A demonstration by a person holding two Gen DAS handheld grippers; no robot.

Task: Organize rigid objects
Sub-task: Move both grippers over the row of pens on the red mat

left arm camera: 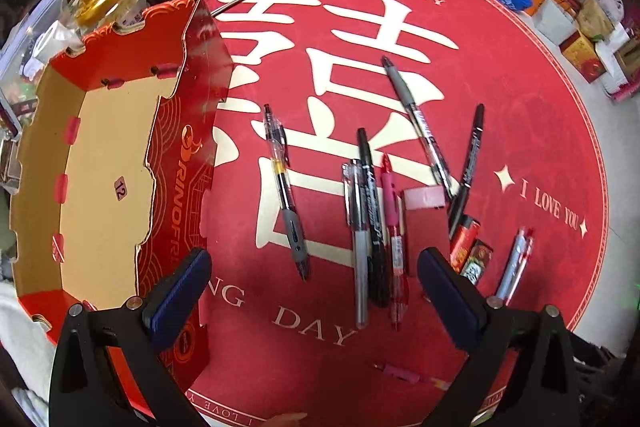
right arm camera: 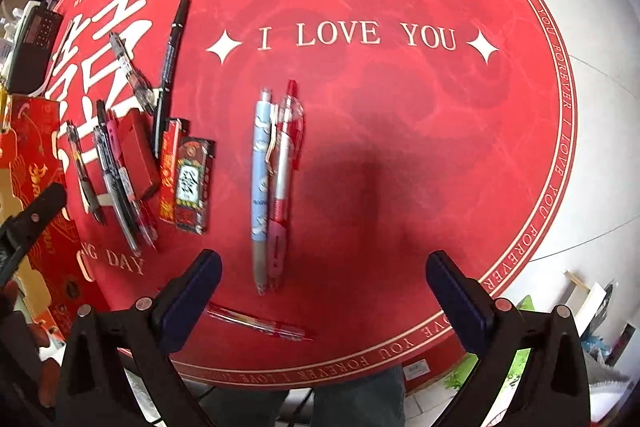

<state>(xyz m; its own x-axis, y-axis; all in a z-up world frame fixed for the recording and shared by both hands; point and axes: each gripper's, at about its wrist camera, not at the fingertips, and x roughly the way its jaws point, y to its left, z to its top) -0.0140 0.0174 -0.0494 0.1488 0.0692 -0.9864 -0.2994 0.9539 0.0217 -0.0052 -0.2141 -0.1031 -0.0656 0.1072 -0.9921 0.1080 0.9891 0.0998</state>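
Both jaws wide open, empty: left gripper (left arm camera: 314, 291), right gripper (right arm camera: 324, 293). Mat (right arm camera: 400, 147) reads "I LOVE YOU"; box (left arm camera: 180, 195) reads "RINOFR".

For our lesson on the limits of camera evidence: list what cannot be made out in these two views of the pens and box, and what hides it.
- Left wrist view: the near end of the red box is covered by the left tool.
- Left wrist view: the blue pen has its tip hidden behind the tool's finger.
- Right wrist view: the box is cut off by the picture's edge.
- Both views: print on the pens is too small to read.
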